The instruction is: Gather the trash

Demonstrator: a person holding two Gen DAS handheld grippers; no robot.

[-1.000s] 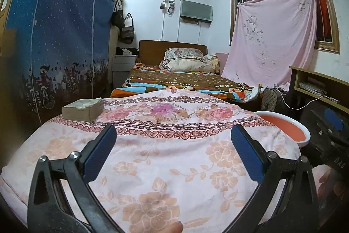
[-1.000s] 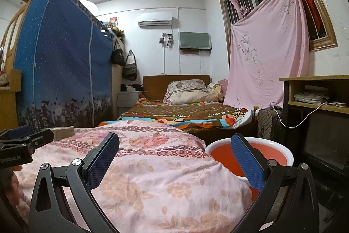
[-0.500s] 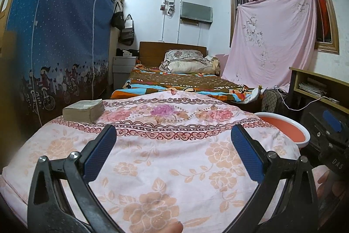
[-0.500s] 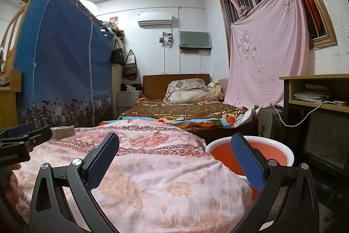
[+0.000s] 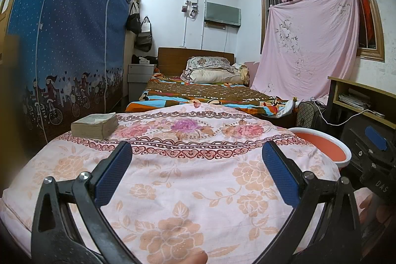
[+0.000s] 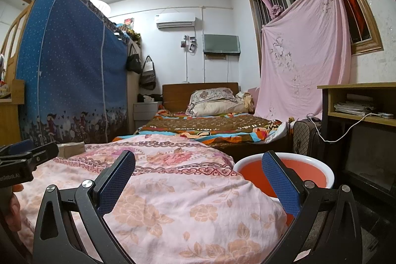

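Almost nothing moved since a second ago: both views steady, right view dipped a hair. Left gripper (image 5: 196, 171) and right gripper (image 6: 198, 180) hover over the floral quilt (image 5: 198, 165), jaws apart, empty. No obvious trash visible; only a paper block (image 5: 95, 125) at 10 o'clock, maybe it. Red basin (image 6: 284, 171) at 2 o'clock, likely the bin. Risk: grabbing quilt fabric with the block, or dropping short of the basin.
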